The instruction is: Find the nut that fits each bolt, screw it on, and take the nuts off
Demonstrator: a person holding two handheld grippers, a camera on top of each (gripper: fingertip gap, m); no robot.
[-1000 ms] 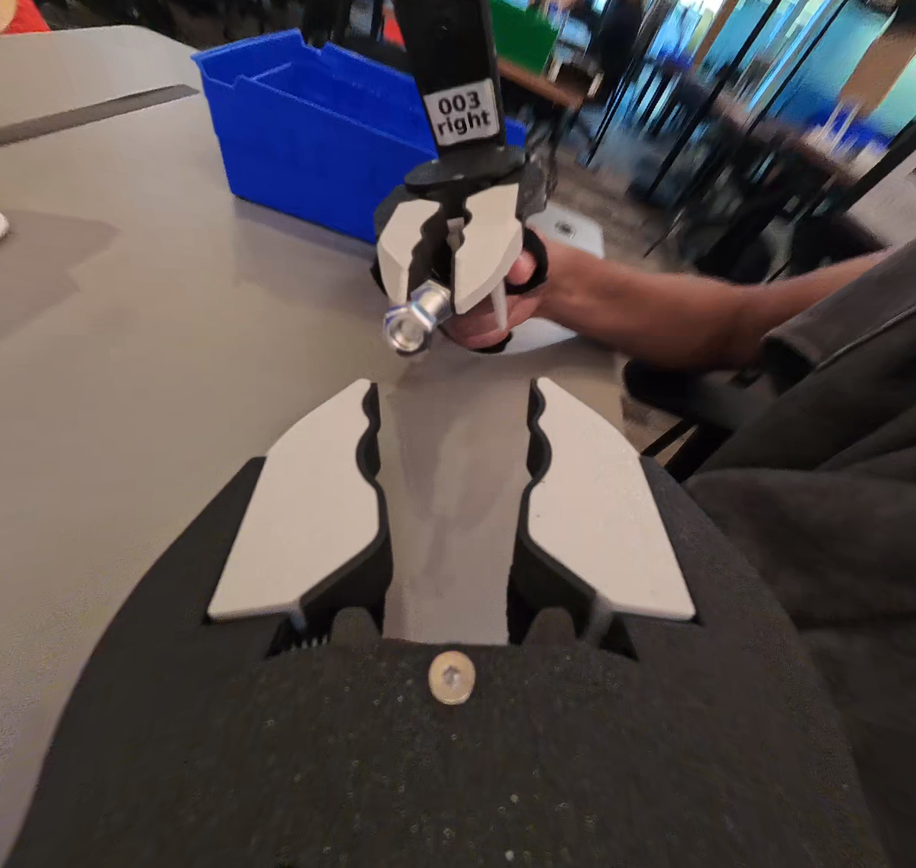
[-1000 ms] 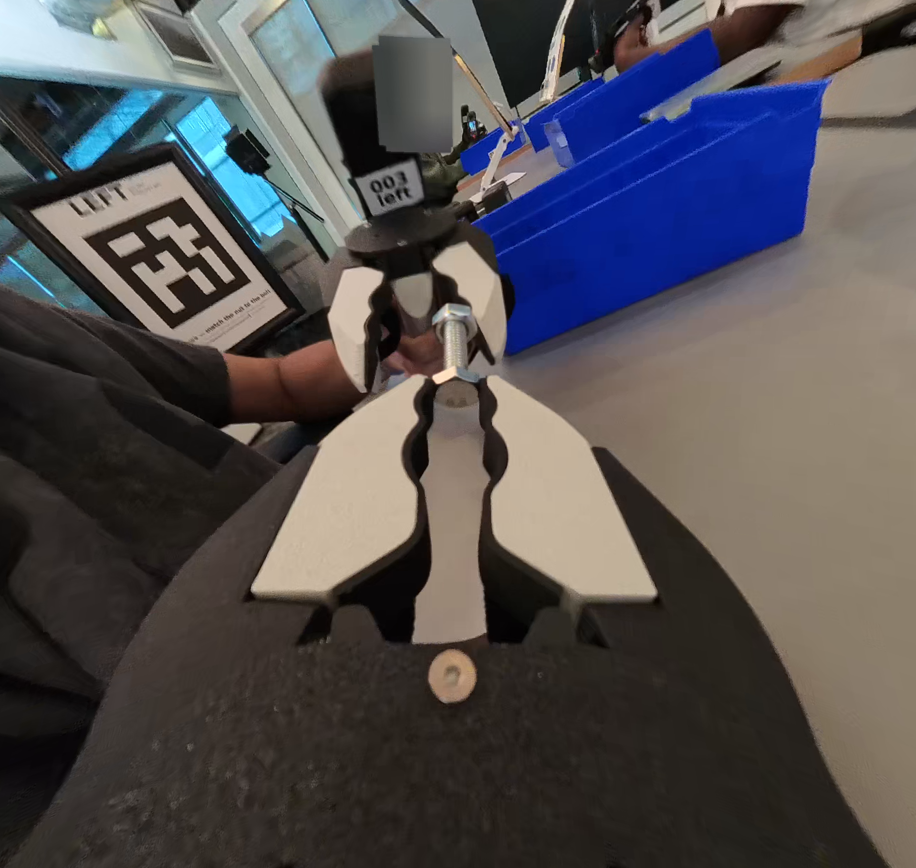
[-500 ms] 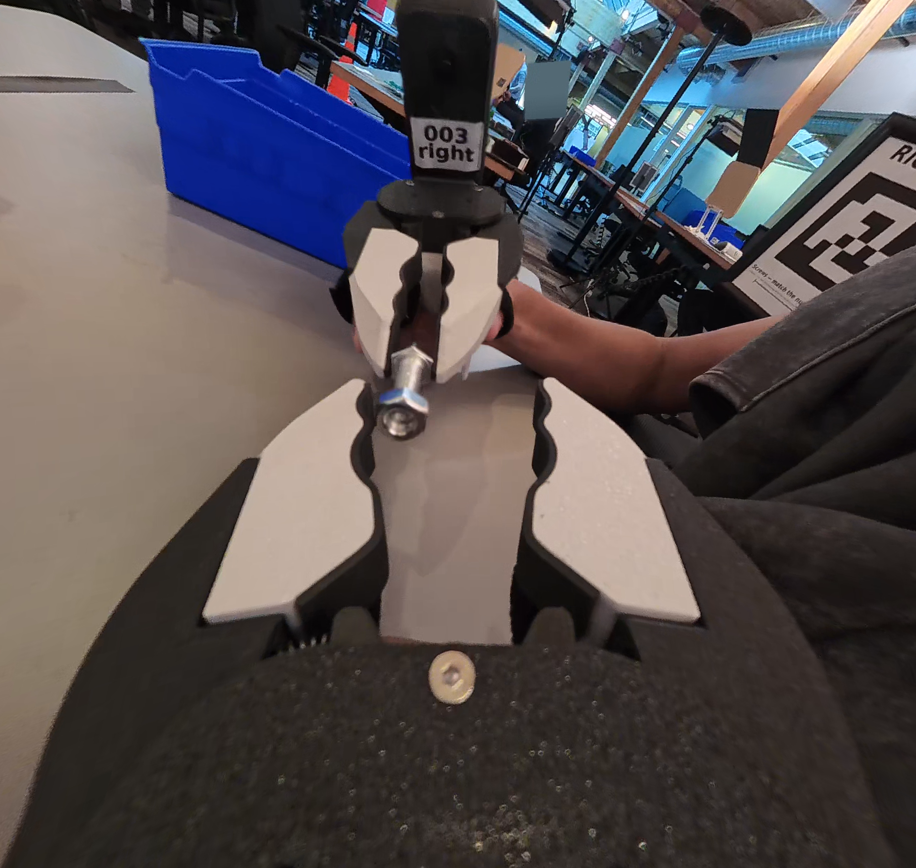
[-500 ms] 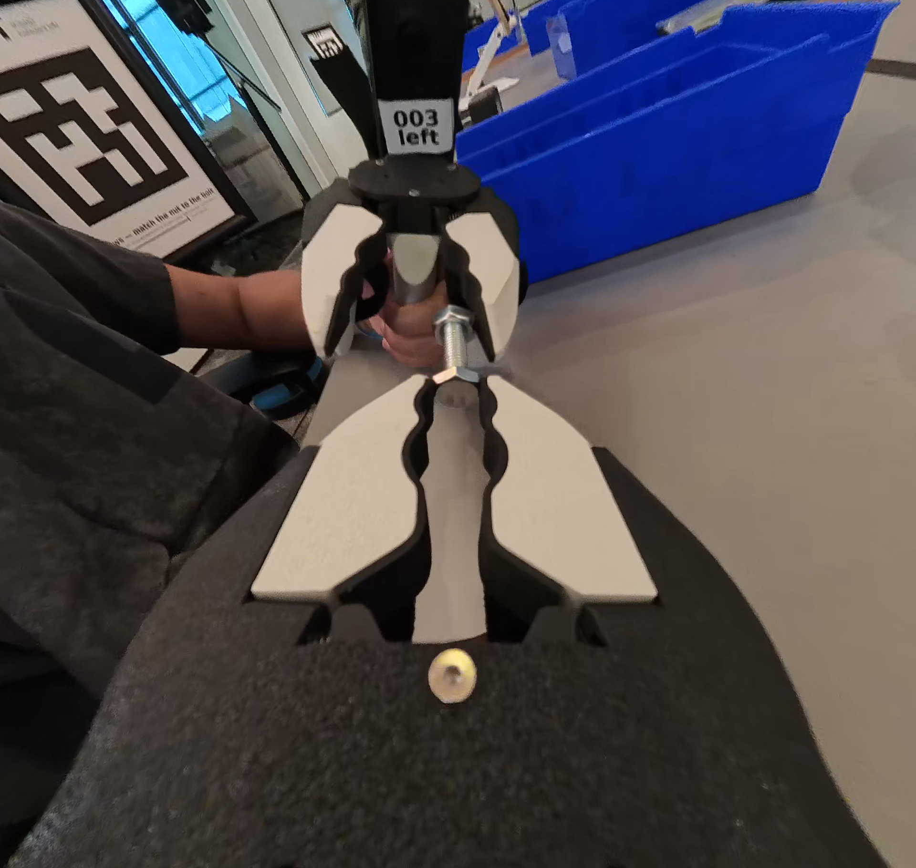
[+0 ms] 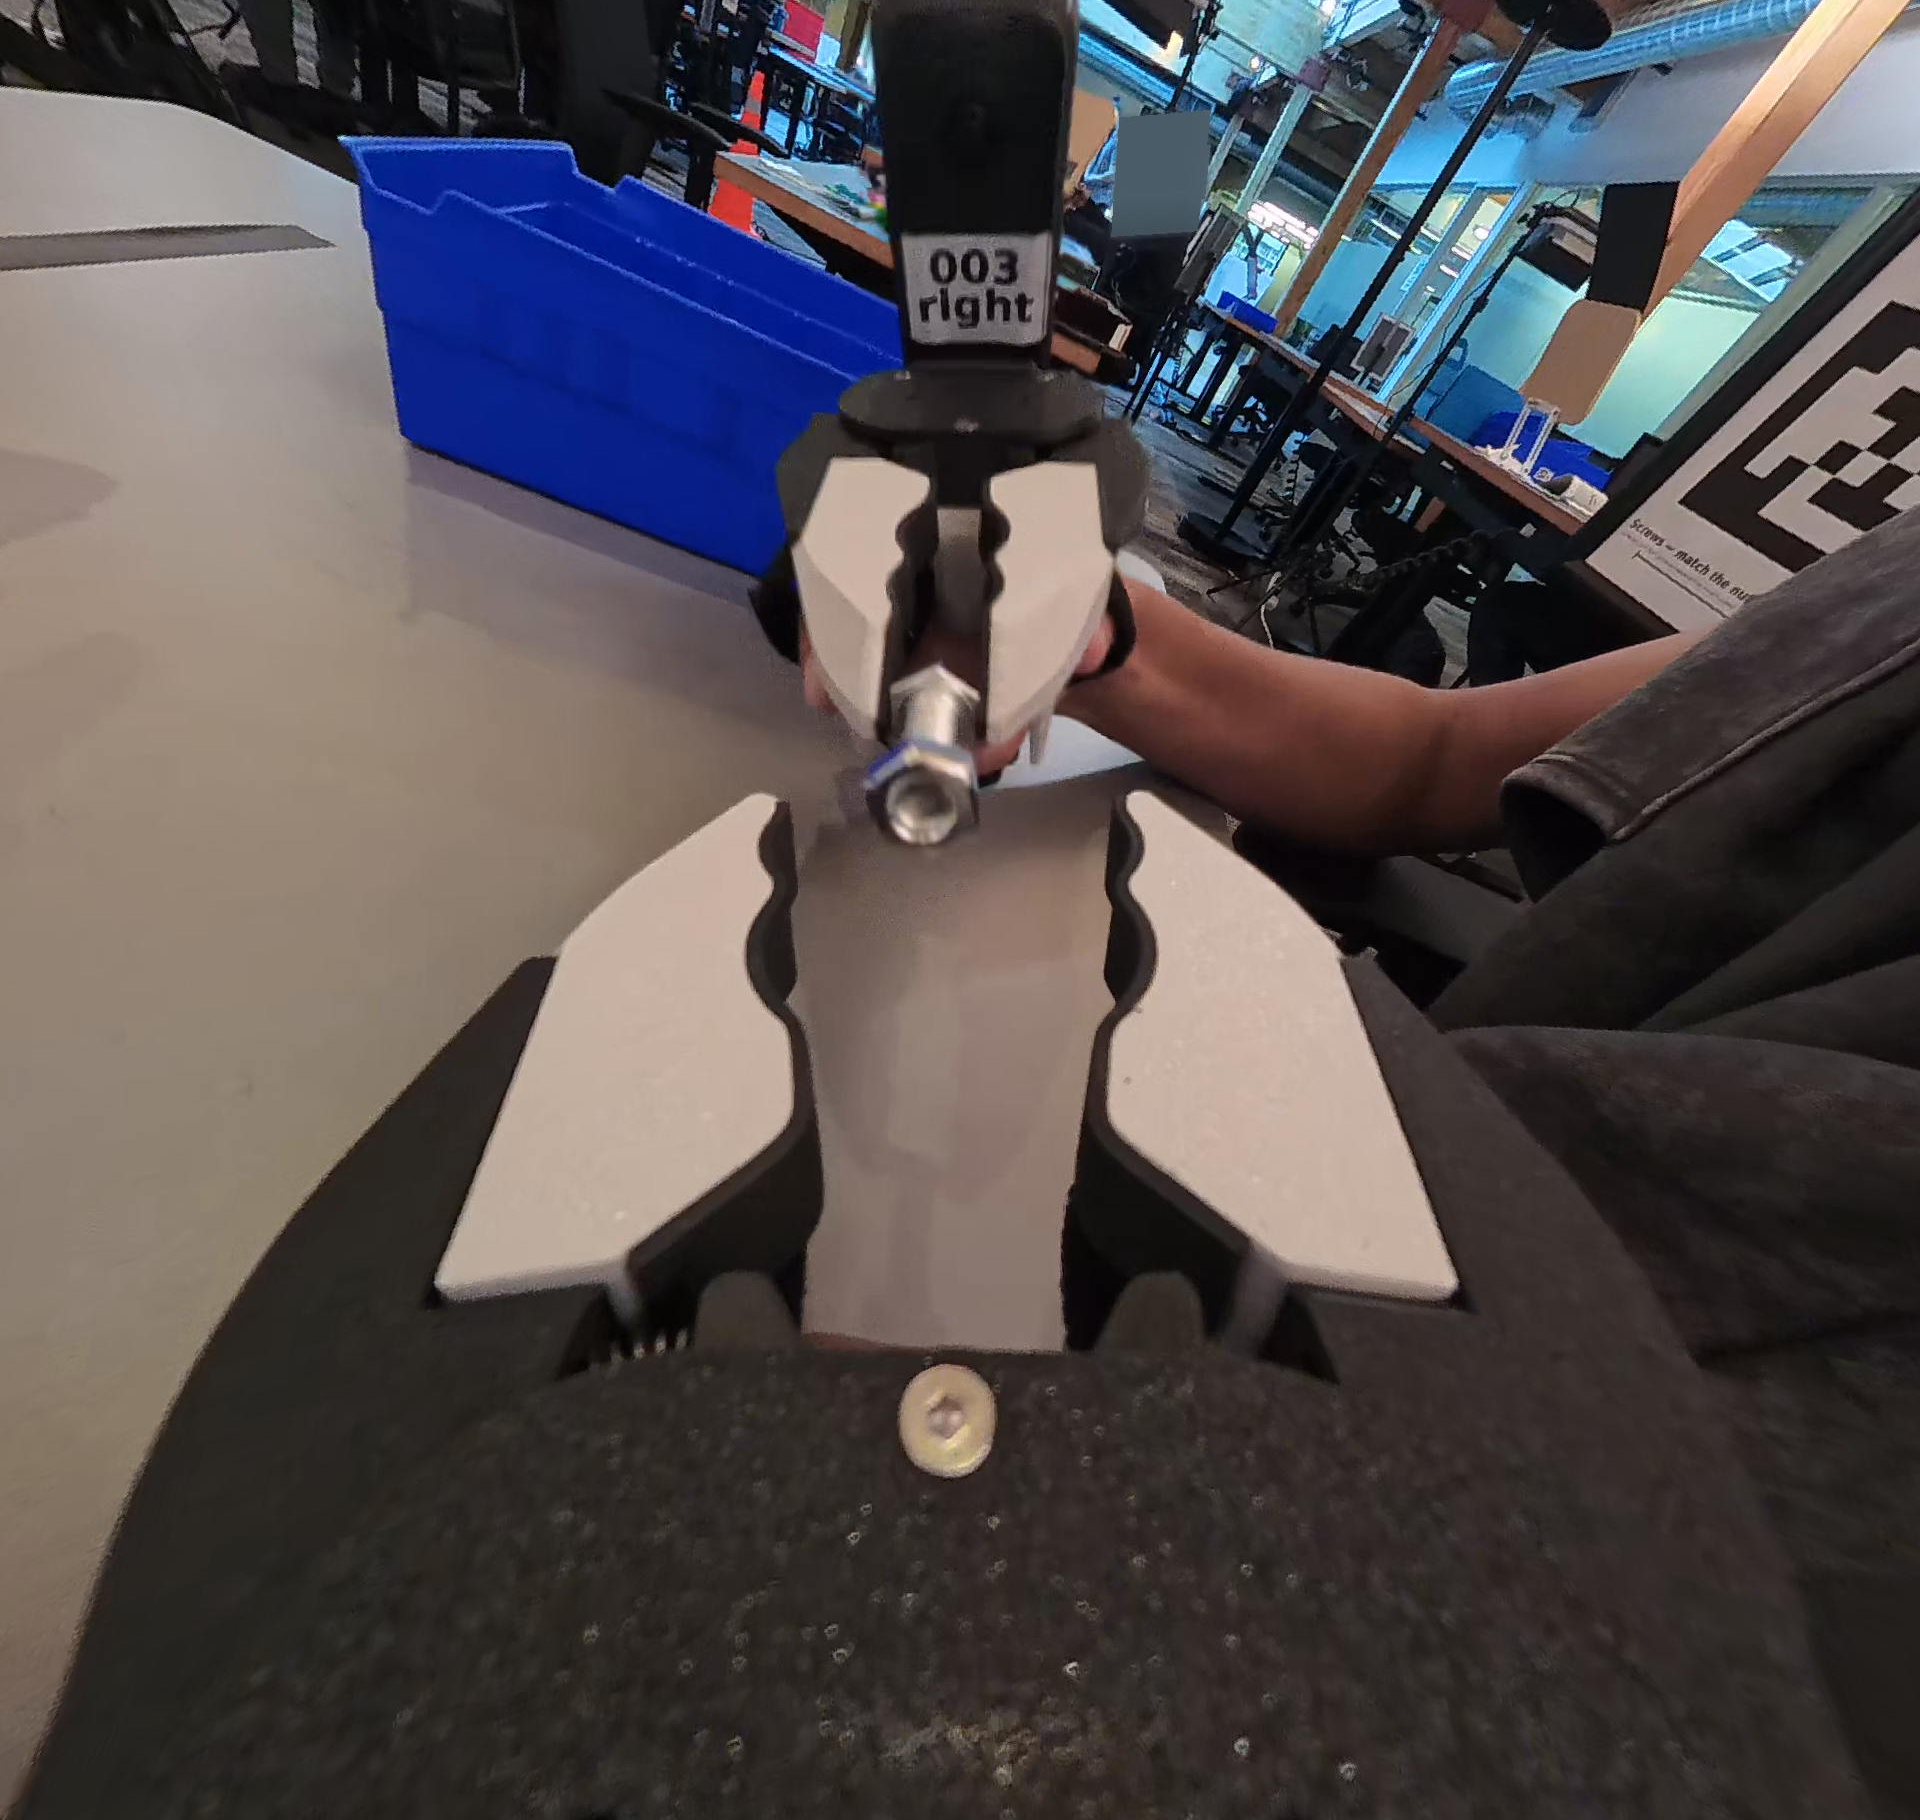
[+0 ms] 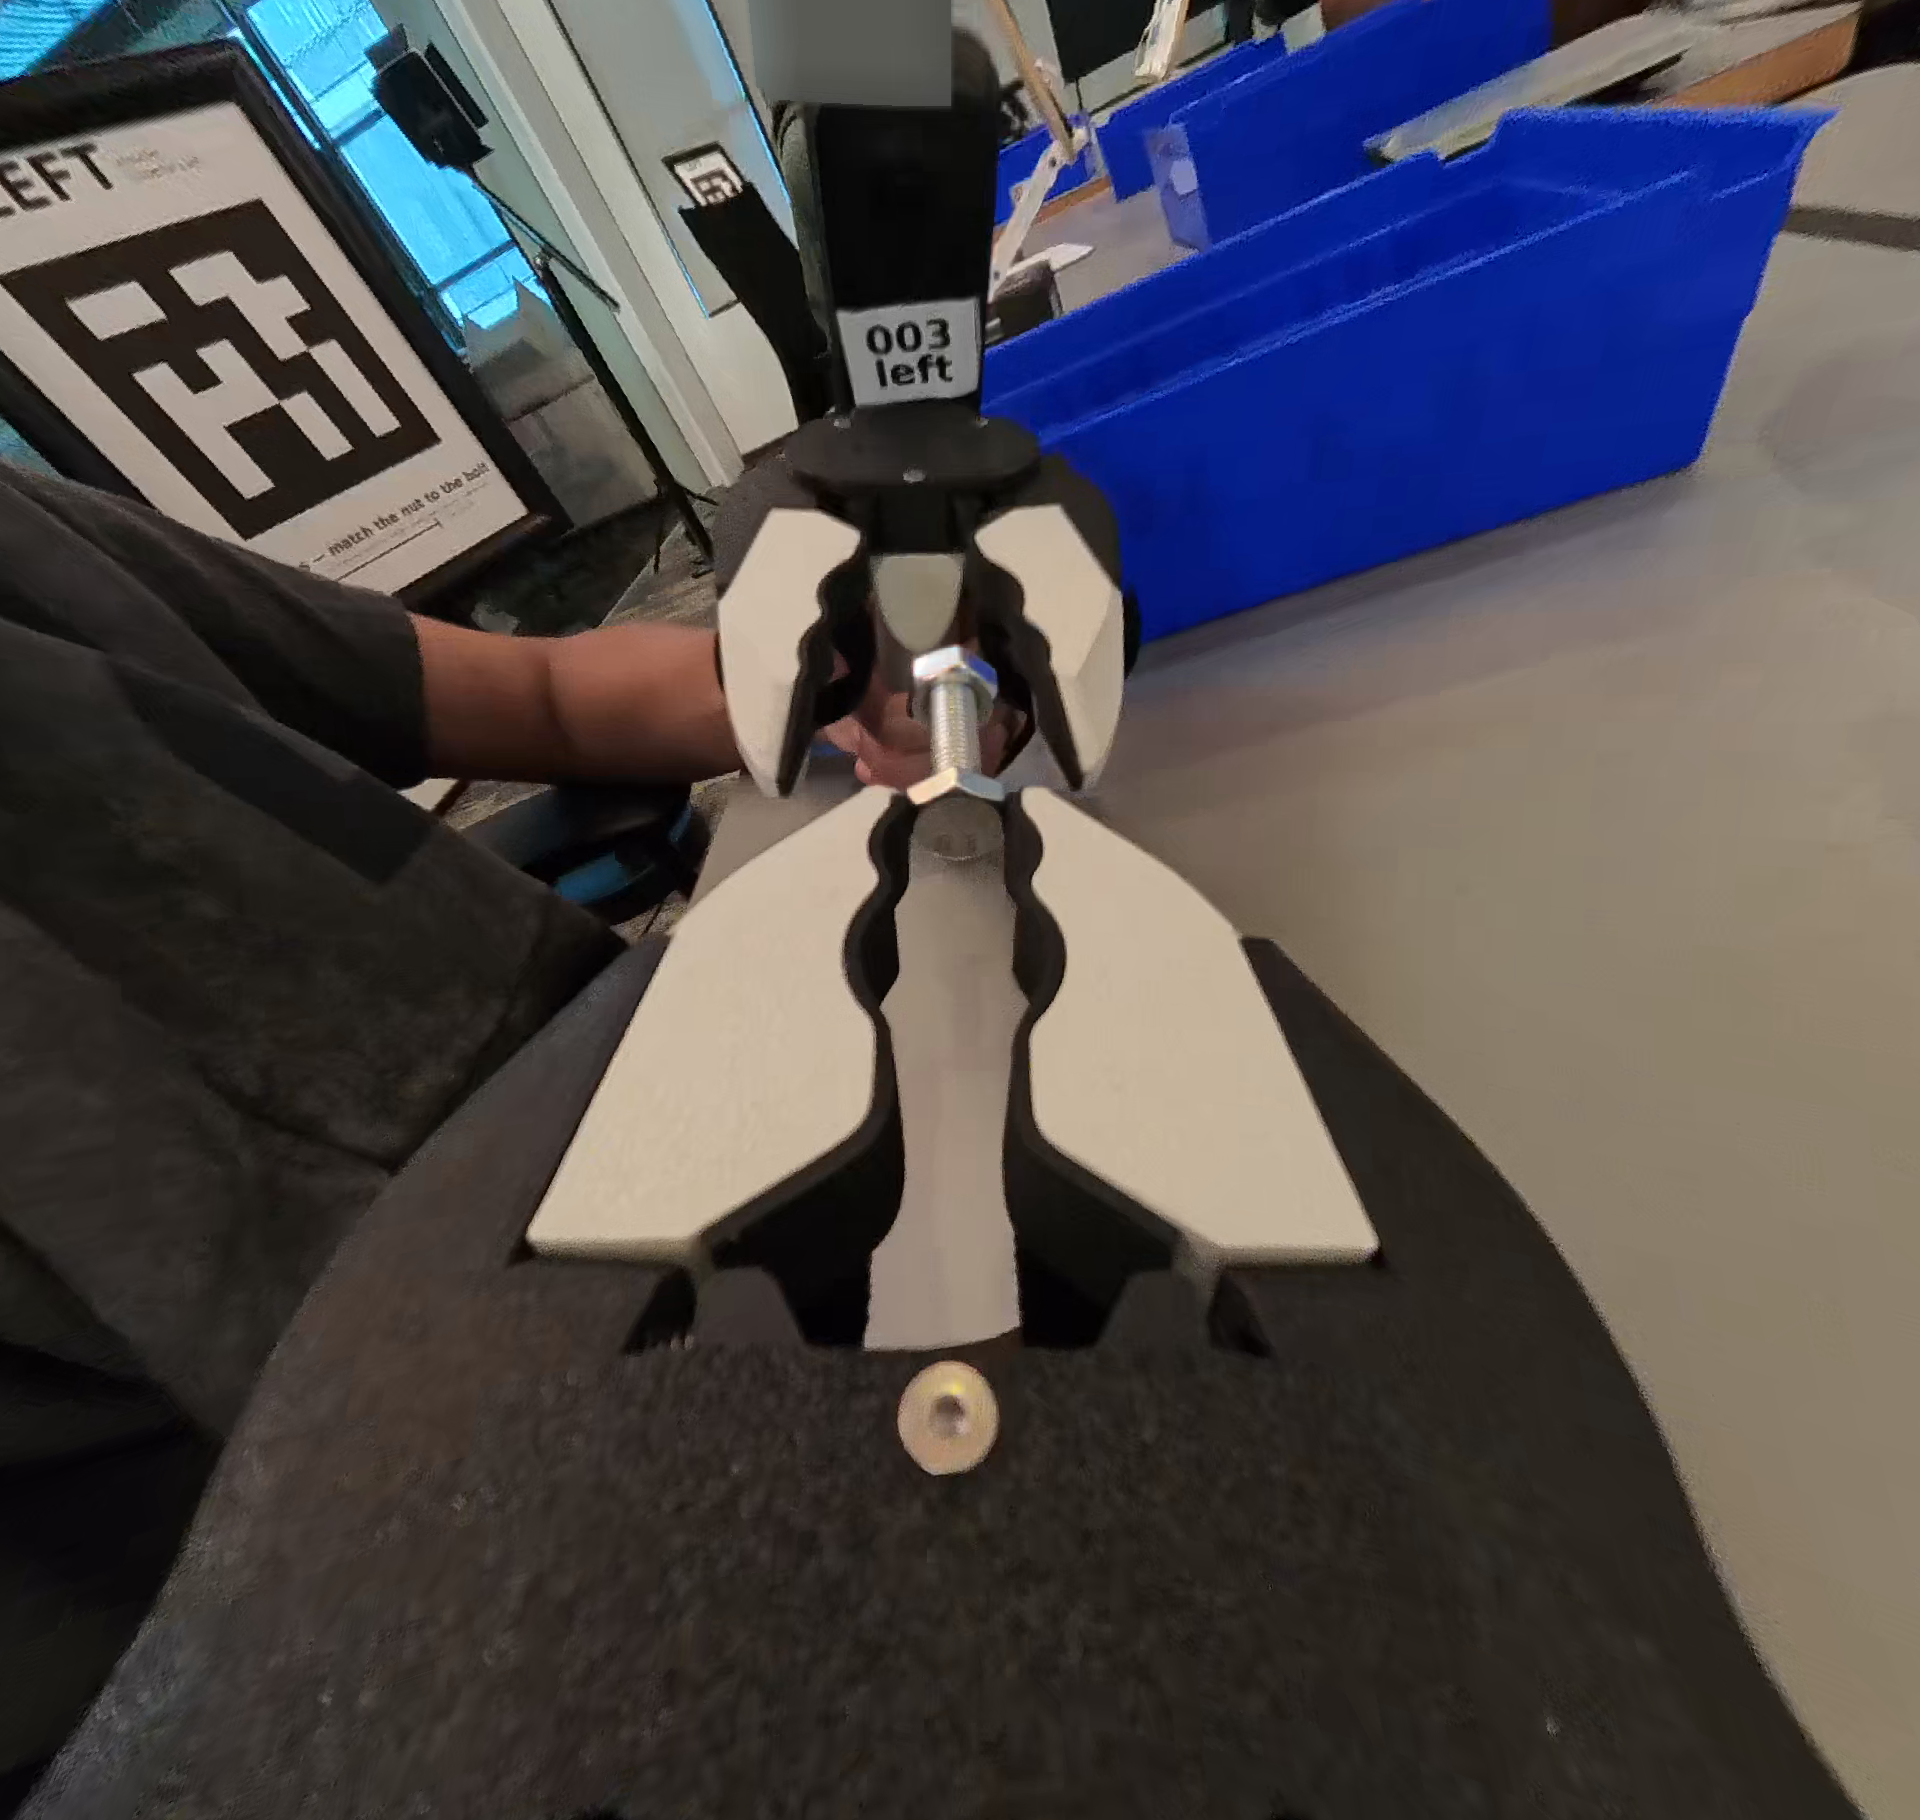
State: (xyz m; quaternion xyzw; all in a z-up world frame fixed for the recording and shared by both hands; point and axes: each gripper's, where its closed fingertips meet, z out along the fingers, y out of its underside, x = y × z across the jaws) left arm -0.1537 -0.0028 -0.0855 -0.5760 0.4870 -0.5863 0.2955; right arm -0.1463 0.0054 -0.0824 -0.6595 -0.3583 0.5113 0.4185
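Note:
My right gripper is shut on the hex head of a silver bolt that points away from it, above the grey table. A silver nut sits on the far end of the thread. My left gripper is open and faces the right one. The nut lies between its fingertips, nearer the left finger, touching neither. From the right wrist view the left gripper stands open around the nut. From the left wrist view the right gripper grips the bolt head.
A blue bin stands on the table behind the grippers, and also shows in the right wrist view. A framed marker board stands off the table edge. A person's forearm and dark sleeves are close by.
The two grippers have lined up and come closer. The nut end of the bolt has moved from beyond my left fingertips to between them. My right gripper stays shut on the bolt.

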